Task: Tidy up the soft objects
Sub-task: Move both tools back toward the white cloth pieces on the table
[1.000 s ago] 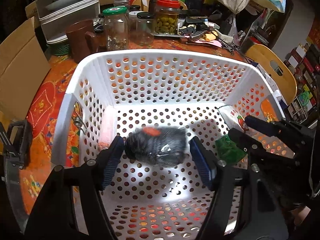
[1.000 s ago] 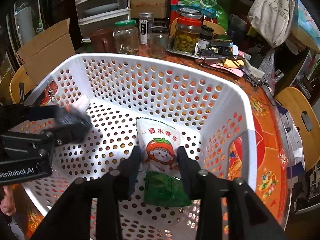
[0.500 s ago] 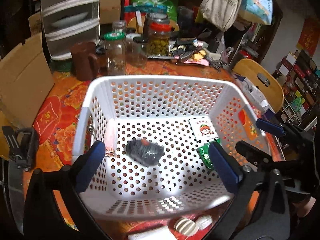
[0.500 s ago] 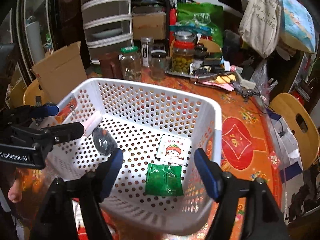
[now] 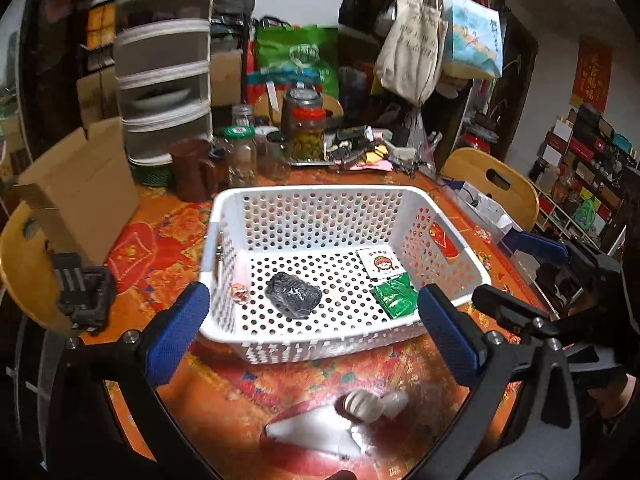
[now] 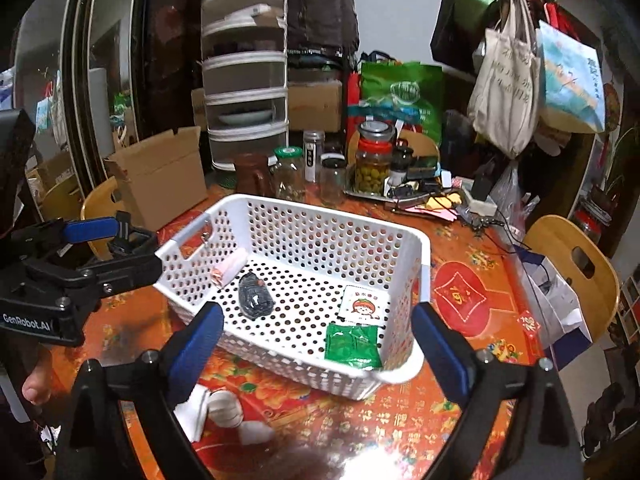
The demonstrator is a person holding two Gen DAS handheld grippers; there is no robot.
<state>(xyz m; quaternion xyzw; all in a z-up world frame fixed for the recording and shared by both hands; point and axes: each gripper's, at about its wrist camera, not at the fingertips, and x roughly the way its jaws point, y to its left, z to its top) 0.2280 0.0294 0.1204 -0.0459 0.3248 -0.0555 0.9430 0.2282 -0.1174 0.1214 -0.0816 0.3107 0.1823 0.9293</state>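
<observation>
A white perforated basket (image 5: 320,196) (image 6: 404,236) stands on the red patterned table. In it lie a black wrapped bundle (image 5: 294,294) (image 6: 255,296), a pink roll (image 5: 241,280) (image 6: 230,266) at the left wall, a white tomato-print packet (image 5: 380,263) (image 6: 362,304) and a green packet (image 5: 394,295) (image 6: 352,346). White soft objects (image 5: 340,420) (image 6: 216,410) lie on the table in front of the basket. My left gripper (image 5: 310,334) is open and empty, held back above the basket's near rim. My right gripper (image 6: 316,350) is open and empty too.
Glass jars (image 5: 306,130) (image 6: 374,160), a brown mug (image 5: 192,168), a tray of clutter, a cardboard box (image 5: 80,192) (image 6: 160,176) and a drawer tower (image 6: 246,80) crowd the table's far side. Wooden chairs (image 5: 490,184) (image 6: 576,264) stand right.
Both grippers have pulled back and up out of the basket, opened wide. The black bundle and the two packets now lie free on the basket floor.
</observation>
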